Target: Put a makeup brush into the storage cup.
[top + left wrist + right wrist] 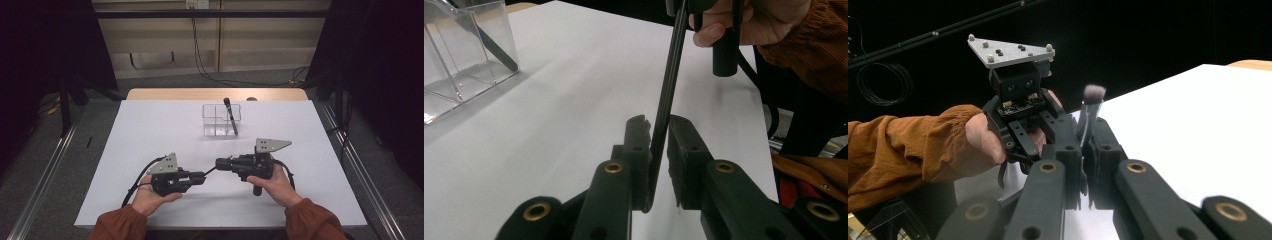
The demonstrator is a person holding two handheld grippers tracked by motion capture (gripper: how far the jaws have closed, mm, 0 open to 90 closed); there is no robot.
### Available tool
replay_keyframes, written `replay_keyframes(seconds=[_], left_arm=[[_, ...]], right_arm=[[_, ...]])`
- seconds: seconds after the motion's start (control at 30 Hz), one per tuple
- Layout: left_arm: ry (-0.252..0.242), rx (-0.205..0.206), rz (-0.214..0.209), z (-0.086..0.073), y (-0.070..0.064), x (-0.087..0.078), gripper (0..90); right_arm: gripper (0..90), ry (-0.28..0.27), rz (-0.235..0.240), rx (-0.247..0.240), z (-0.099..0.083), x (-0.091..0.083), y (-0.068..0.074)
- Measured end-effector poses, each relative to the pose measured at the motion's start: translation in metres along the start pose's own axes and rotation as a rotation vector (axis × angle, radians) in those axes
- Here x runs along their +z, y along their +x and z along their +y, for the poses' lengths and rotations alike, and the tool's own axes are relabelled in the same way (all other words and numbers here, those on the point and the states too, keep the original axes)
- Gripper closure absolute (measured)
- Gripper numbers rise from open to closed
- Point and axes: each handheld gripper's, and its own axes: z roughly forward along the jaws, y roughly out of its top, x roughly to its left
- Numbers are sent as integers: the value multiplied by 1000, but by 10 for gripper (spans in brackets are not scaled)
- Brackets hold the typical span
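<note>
A white table (150,130) stands on grey flooring before dark curtains, with cables trailing along the far wall. Low on the sheet, near six o'clock, the left gripper (201,176) and right gripper (220,164) point at each other, sharing one slim makeup brush (667,95). In the left gripper view the black handle passes between narrowly set jaws, resting against one pad; whether the other pad presses it cannot be told. In the right gripper view the jaws are closed on the brush (1087,117) just below its pale bristle tuft. The step appears to be a hand-to-hand transfer; done well, the receiving jaws should clamp squarely on the handle before the other side lets go, keeping the brush level and the bristles free. At twelve o'clock from the grippers, well apart, sits a clear divided organiser (212,122); a dark brush-like tool (230,116) leans in its right compartment, the other compartments look vacant
</note>
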Motion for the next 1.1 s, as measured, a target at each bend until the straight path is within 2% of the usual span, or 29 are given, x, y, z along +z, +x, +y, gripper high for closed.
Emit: replay_keyframes(seconds=[0.3, 0.43, 0.67, 0.9, 1.0, 1.1], left_arm=[[4, -16, 21, -1, 3, -2, 717], [2, -34, 33, -1, 3, -3, 652], [-5, -46, 83, 1, 5, -9, 549], [-30, -84, 123, 1, 8, -17, 413], [-28, -92, 153, 1, 9, -21, 305], [-42, -100, 193, 2, 9, -28, 188]], right_arm=[[855, -5, -32, -5, 1, -4, -2], [855, -8, -37, -3, 2, -5, -2], [855, -7, -54, -2, 3, -8, -4], [855, -4, -65, 9, 4, -13, -6], [855, 7, -59, 26, 6, -15, -6], [855, 20, -70, 21, 7, -17, -5]])
